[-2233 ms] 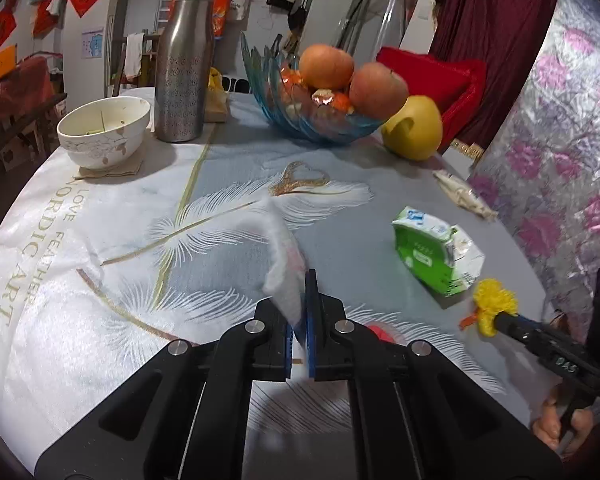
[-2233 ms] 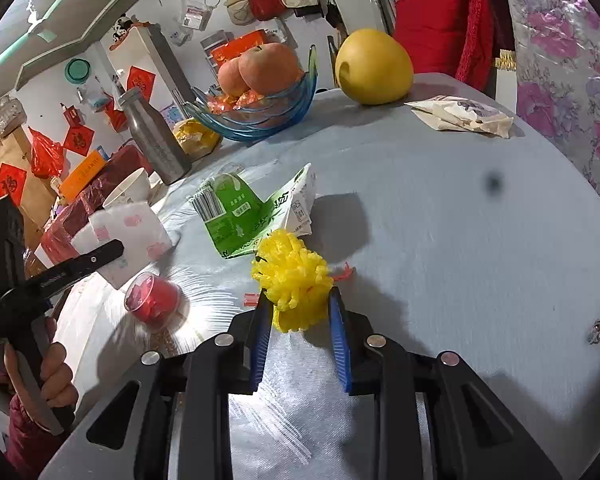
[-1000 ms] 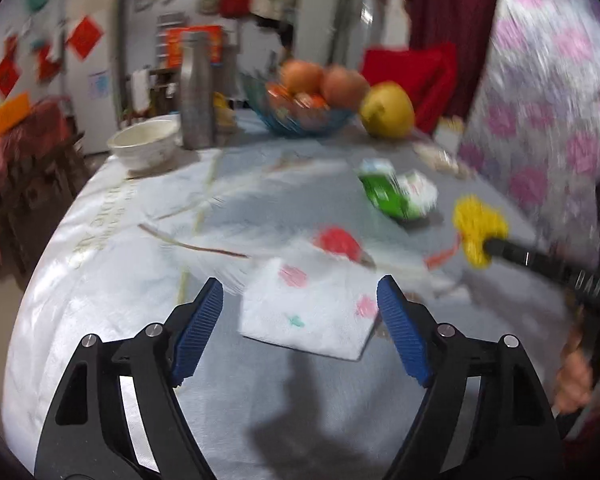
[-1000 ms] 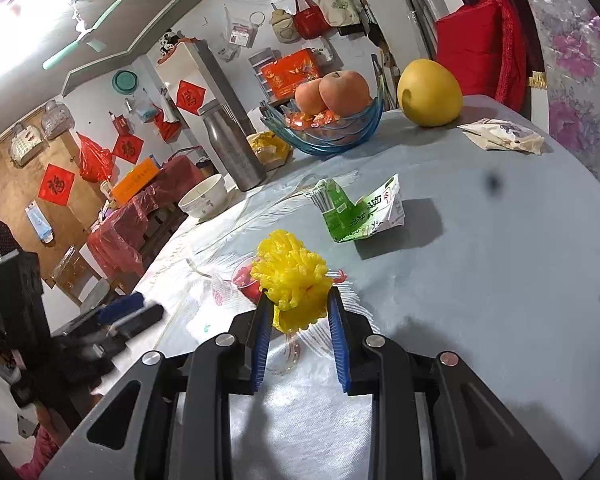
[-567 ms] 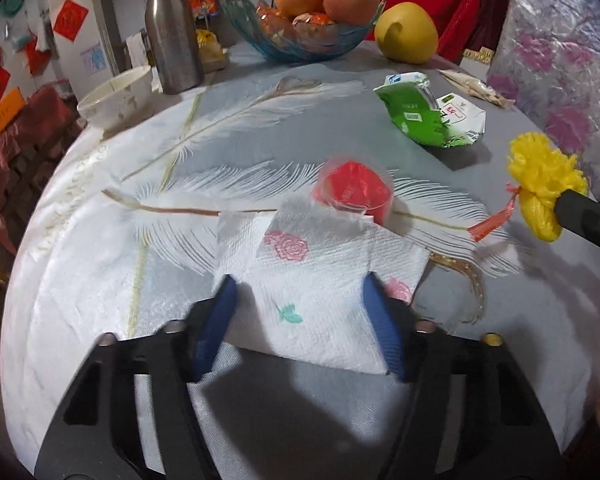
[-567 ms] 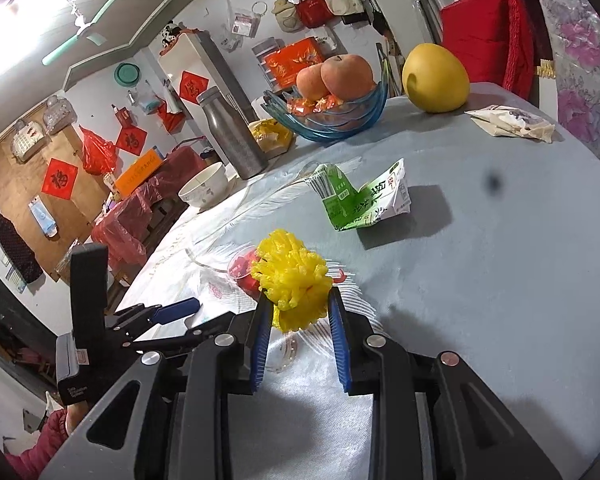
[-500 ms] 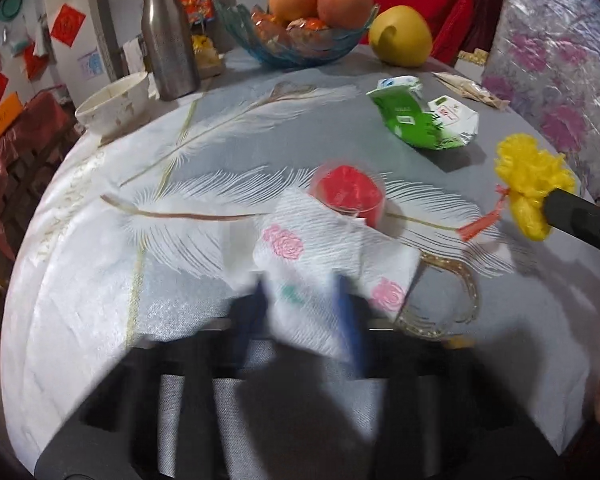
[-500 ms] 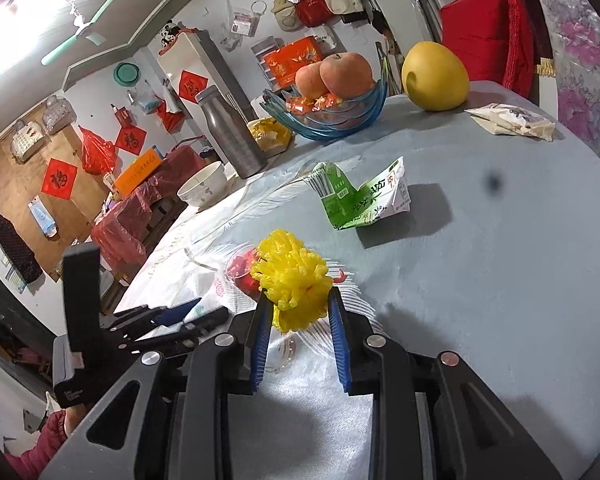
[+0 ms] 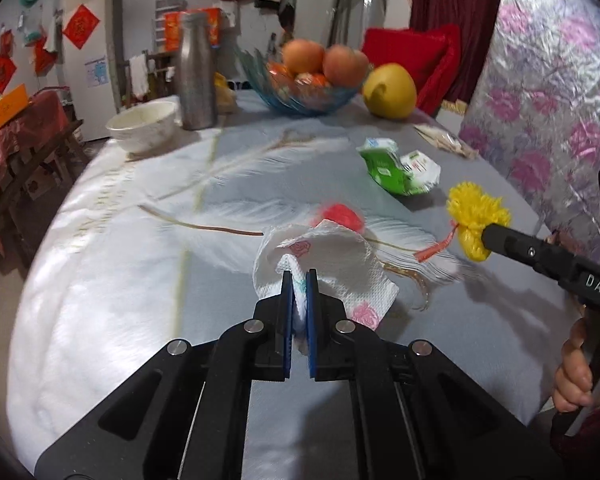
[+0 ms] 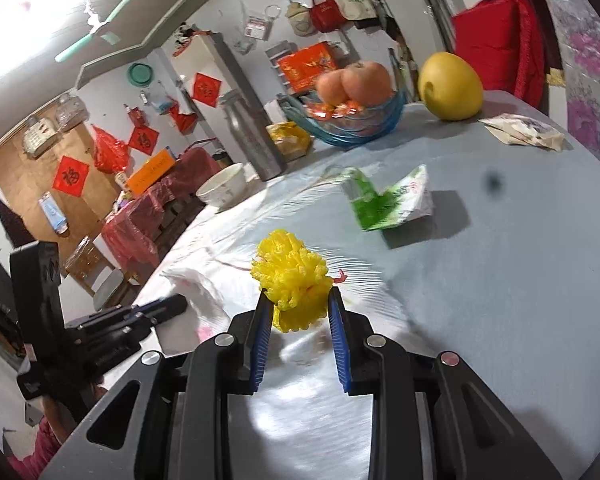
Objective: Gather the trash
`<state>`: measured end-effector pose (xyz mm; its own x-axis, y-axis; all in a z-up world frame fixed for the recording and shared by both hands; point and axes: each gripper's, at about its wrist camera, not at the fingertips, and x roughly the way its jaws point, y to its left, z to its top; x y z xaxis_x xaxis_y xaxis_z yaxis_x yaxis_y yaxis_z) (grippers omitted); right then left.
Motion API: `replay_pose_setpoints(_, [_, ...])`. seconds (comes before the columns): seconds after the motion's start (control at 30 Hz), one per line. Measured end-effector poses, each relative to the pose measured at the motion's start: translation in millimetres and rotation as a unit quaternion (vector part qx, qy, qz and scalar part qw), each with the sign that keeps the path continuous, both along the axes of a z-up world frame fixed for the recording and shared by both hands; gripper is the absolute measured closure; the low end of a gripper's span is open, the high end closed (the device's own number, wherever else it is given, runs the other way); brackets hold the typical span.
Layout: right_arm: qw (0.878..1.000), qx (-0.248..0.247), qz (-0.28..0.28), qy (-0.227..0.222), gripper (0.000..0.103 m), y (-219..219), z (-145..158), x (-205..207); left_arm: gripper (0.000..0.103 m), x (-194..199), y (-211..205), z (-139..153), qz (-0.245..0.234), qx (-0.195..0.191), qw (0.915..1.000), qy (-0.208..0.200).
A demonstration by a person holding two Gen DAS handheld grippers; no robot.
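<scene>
My left gripper (image 9: 299, 280) is shut on a white paper napkin with pink roses (image 9: 332, 268), lifted off the tablecloth. Just beyond it lies a red round piece of trash (image 9: 340, 214). My right gripper (image 10: 297, 300) is shut on a yellow pompom (image 10: 294, 282) with a red tail, held above the table; it also shows at the right of the left wrist view (image 9: 476, 220). A crushed green and white carton (image 9: 396, 166) lies further back; it also shows in the right wrist view (image 10: 388, 200). The napkin (image 10: 198, 284) and left gripper (image 10: 168, 306) show at the left there.
A round table with a feather-print cloth (image 9: 112, 248) carries a white bowl (image 9: 144, 124), a steel bottle (image 9: 196, 72), a blue glass fruit bowl (image 9: 312, 92), a yellow pomelo (image 9: 390, 90) and a crumpled wrapper (image 10: 524, 130). A floral-covered surface (image 9: 560, 92) stands at the right.
My left gripper opened and dropped the napkin flat on the table, then closed on it again and lifted it. My right gripper kept hold of the pompom, raised slightly.
</scene>
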<state>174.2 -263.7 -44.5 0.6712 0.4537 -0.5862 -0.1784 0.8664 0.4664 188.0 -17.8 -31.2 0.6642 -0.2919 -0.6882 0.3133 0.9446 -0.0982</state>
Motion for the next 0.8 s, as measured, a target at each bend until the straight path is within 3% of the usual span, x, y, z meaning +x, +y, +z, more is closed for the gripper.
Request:
replay_pose_setpoints(0.53, [0.993,0.018,0.106,-0.039,0.075,85,39,-63,0.096,-101,121,33,0.099,-0.003,0.9945,-0.031])
replay_pose_setpoints(0.8, [0.983,0.021,0.176,-0.053,0.075,141,63,-109,0.096,-175,181,28,0.146,0.029,0.9883,-0.034])
